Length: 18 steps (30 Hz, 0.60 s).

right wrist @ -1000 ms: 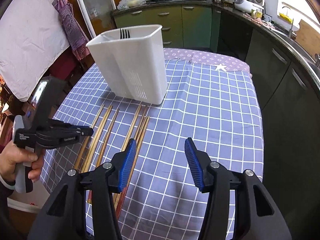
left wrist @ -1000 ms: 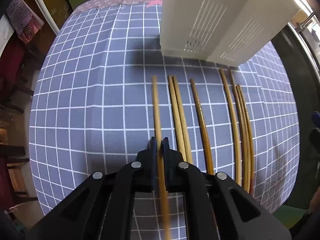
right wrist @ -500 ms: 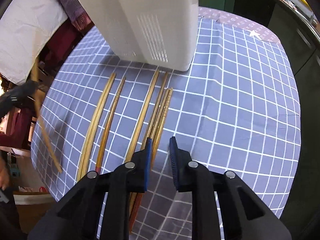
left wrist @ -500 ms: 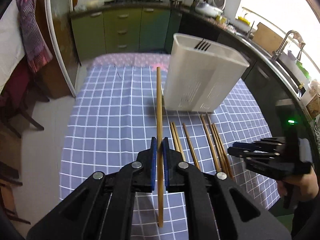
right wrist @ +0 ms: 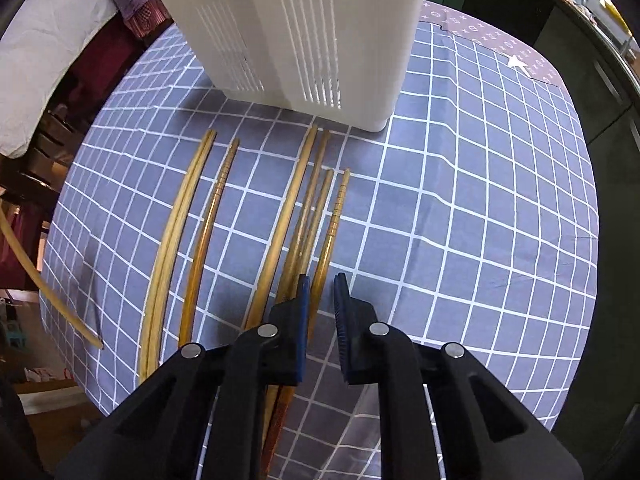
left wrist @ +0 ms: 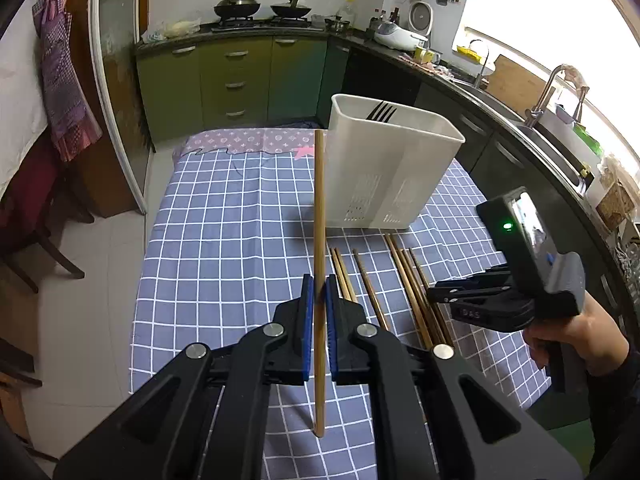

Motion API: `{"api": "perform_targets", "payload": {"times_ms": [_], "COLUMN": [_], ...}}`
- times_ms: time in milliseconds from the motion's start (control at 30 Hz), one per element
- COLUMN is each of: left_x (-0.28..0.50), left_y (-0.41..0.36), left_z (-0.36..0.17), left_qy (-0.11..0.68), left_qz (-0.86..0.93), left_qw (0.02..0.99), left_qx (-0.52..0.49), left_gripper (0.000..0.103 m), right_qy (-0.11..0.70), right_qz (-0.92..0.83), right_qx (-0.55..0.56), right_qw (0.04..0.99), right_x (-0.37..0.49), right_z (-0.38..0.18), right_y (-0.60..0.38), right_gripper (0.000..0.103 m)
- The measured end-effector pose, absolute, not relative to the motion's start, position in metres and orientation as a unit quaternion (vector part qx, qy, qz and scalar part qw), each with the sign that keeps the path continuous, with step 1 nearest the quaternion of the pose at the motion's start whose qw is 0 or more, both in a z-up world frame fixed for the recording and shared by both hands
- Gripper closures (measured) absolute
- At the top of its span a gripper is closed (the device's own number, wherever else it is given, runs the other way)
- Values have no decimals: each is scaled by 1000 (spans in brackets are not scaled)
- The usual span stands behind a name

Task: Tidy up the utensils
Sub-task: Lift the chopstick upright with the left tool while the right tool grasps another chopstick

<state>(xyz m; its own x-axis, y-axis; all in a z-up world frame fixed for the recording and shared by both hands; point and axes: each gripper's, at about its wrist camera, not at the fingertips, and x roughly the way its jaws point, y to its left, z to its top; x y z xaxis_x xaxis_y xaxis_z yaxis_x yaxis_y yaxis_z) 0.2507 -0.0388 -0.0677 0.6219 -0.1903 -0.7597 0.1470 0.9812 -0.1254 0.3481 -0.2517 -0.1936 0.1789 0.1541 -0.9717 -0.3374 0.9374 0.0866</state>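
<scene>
My left gripper (left wrist: 318, 280) is shut on one pale wooden chopstick (left wrist: 319, 200) and holds it in the air above the checked cloth, tip toward the white utensil holder (left wrist: 384, 168). Black fork tines (left wrist: 382, 111) show inside the holder. Several more chopsticks (right wrist: 280, 220) lie side by side on the cloth before the holder (right wrist: 304, 32). My right gripper (right wrist: 320, 280) points steeply down over the right-hand bundle. Its jaws are closing, with a narrow gap left. The rightmost ridged chopstick (right wrist: 334, 224) runs into that gap, and the pads do not visibly press on it.
The table under the blue-grey checked cloth (right wrist: 480, 220) ends close on the left and near sides, with tiled floor (left wrist: 92, 280) beyond. A person's hand (left wrist: 576, 332) holds the right gripper (left wrist: 434, 294). Kitchen counters (left wrist: 520, 120) and a sink run along the right.
My left gripper has lifted its chopstick off the cloth and tipped upward. My right gripper has sunk toward the right-hand chopsticks, and its jaws have narrowed from wide apart to a small gap.
</scene>
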Motion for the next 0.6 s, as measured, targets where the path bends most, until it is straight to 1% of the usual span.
{"api": "perform_targets", "payload": {"times_ms": [100, 133, 233, 333, 467, 600], "left_x": [246, 245, 244, 244, 243, 240], "left_y": [-41, -42, -44, -44, -45, -46], "left_z": [-66, -65, -64, -64, -62, -58], "left_qy": [420, 420, 420, 421, 422, 417], "left_qz": [-95, -95, -96, -97, -97, -101], "left_qw": [902, 902, 902, 902, 901, 903], "left_qx": [-19, -18, -15, -15, -13, -13], "left_gripper": [97, 97, 97, 97, 97, 97], "right_qy": [618, 617, 613, 599, 556, 485], "right_qz": [152, 152, 152, 168, 183, 199], "right_qx": [-92, -93, -89, -71, -54, -24], "right_qw": [766, 767, 770, 780, 809, 851], "right_x": [348, 348, 347, 343, 329, 304], "right_z": [-194, -195, -194, -185, -150, -100], "right_y": [-242, -241, -238, -242, -253, -273], "right_gripper": [90, 93, 96, 96, 96, 96]}}
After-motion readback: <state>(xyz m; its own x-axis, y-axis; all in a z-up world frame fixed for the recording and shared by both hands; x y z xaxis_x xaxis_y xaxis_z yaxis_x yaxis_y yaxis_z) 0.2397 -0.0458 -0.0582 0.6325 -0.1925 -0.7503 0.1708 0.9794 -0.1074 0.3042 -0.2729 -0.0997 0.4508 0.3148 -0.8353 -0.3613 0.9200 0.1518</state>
